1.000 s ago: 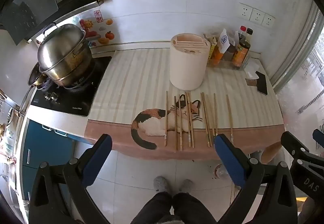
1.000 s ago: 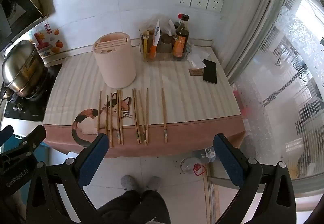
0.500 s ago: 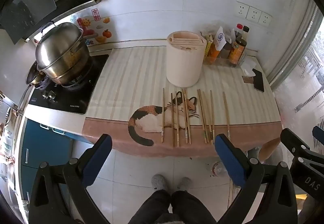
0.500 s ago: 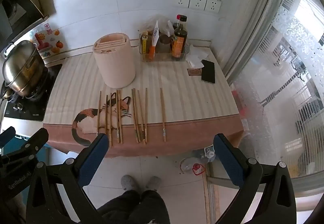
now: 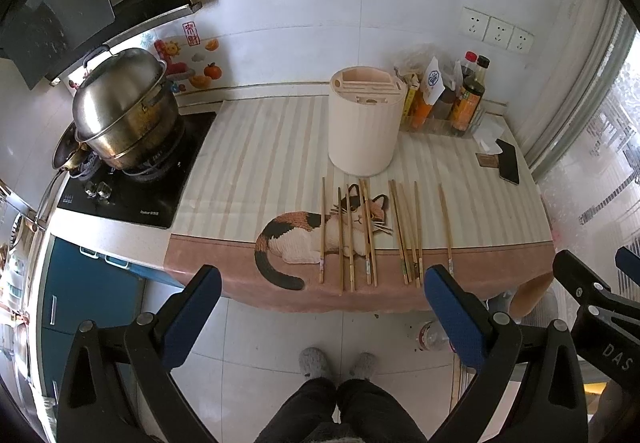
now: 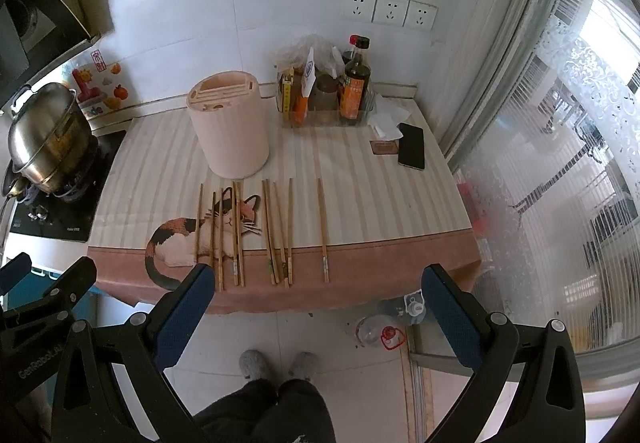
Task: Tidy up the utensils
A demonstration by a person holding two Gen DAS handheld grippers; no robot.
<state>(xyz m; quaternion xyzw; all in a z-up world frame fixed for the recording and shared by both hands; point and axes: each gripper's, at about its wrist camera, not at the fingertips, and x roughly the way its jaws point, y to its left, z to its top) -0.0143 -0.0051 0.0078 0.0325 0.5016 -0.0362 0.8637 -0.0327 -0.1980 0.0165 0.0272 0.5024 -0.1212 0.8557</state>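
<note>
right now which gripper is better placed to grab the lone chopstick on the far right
Right, probably. The right gripper is open and empty, with the lone chopstick lying almost dead ahead between its fingers. For the left gripper, also open, it sits off beyond its right finger.

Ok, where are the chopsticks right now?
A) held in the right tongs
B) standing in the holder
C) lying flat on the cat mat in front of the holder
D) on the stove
C: the chopsticks lie flat in a row on the cat mat, in front of the holder, and both tongs are open and hold nothing.
</note>
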